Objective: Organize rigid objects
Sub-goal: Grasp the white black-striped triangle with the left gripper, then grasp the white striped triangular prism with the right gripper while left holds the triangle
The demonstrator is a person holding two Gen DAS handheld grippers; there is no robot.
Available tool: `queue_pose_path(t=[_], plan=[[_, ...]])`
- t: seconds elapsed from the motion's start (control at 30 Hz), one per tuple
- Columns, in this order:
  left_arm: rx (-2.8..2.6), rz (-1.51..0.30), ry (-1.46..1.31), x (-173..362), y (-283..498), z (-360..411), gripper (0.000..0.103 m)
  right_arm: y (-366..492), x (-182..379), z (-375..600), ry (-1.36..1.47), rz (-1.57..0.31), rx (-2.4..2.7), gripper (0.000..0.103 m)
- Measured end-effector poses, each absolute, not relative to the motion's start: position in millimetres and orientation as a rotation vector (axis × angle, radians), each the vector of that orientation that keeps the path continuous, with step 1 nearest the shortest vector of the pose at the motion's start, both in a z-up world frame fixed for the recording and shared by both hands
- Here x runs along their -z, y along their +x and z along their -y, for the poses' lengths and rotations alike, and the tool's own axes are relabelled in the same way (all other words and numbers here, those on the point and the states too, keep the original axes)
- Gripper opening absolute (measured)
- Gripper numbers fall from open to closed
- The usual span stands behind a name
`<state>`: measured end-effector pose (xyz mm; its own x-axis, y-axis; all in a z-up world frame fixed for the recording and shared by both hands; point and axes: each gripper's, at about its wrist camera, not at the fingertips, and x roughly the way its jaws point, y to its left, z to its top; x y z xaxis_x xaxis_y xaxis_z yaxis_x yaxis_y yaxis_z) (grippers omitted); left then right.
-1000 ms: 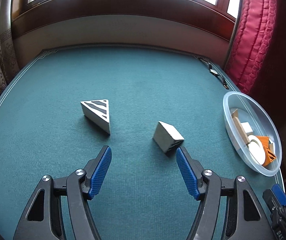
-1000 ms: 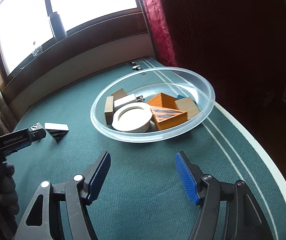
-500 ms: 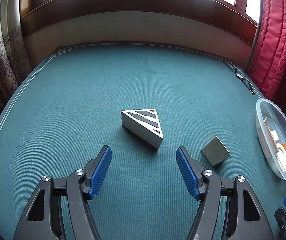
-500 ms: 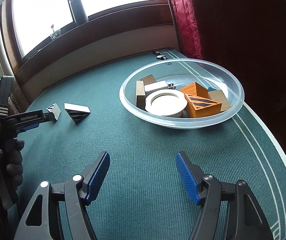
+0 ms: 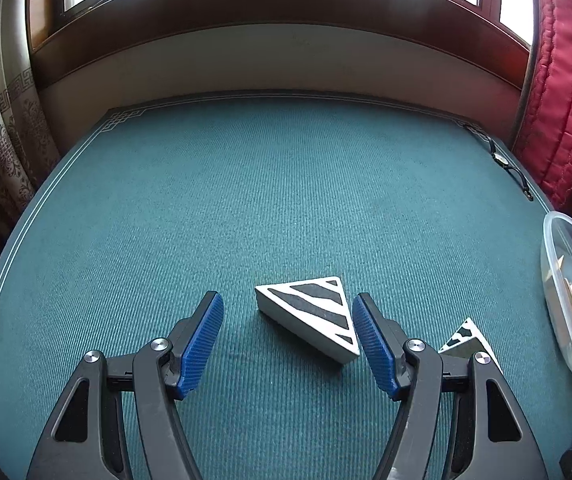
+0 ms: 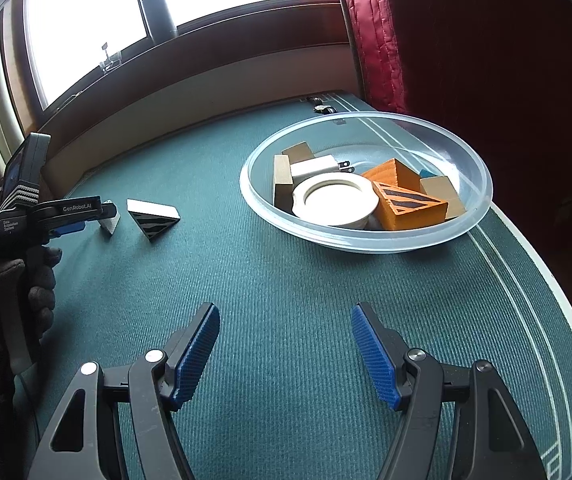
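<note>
A white triangular block with black stripes (image 5: 314,312) lies on the green felt table, just ahead of my open left gripper (image 5: 288,320) and close to its right finger (image 5: 370,340). It also shows in the right wrist view (image 6: 153,218). A smaller striped block (image 5: 466,340) lies right of that finger, partly hidden; in the right wrist view (image 6: 110,222) the left gripper (image 6: 81,214) covers part of it. My right gripper (image 6: 286,340) is open and empty above bare felt, short of a clear plastic bowl (image 6: 462,216) holding an orange striped wedge (image 6: 410,204), a white ring and wooden blocks.
The bowl (image 5: 558,300) sits at the table's right edge in the left wrist view. A wristwatch (image 5: 502,160) lies at the far right corner. A wall and window sill run behind the table, a red curtain (image 5: 558,120) hangs at the right.
My left gripper has moved left and forward, from the small block to the large striped triangle, which now sits at its fingertips. The right gripper has drawn back slightly from the bowl.
</note>
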<state>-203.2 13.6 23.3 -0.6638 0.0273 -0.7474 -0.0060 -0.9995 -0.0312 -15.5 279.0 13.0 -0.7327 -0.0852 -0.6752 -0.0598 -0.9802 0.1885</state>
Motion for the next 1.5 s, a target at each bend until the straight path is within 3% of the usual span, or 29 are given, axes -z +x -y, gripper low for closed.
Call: queue_pose_path(t=[0.23, 0.47, 1.5], plan=[[-2.854, 0.013, -1.283, -12, -215, -17, 0.067, -16, -12, -277, 1.165, 0.287, 2.898, 0.072], [-2.828, 0.062, -1.262, -12, -215, -10, 0.044, -20, -11, -269, 1.187, 0.242, 2.895, 0.072], [-2.848, 0.241, -1.232, -18, -207, 22, 0.044, -125, -12, -164, 1.245, 0.218, 2.588, 0.072]])
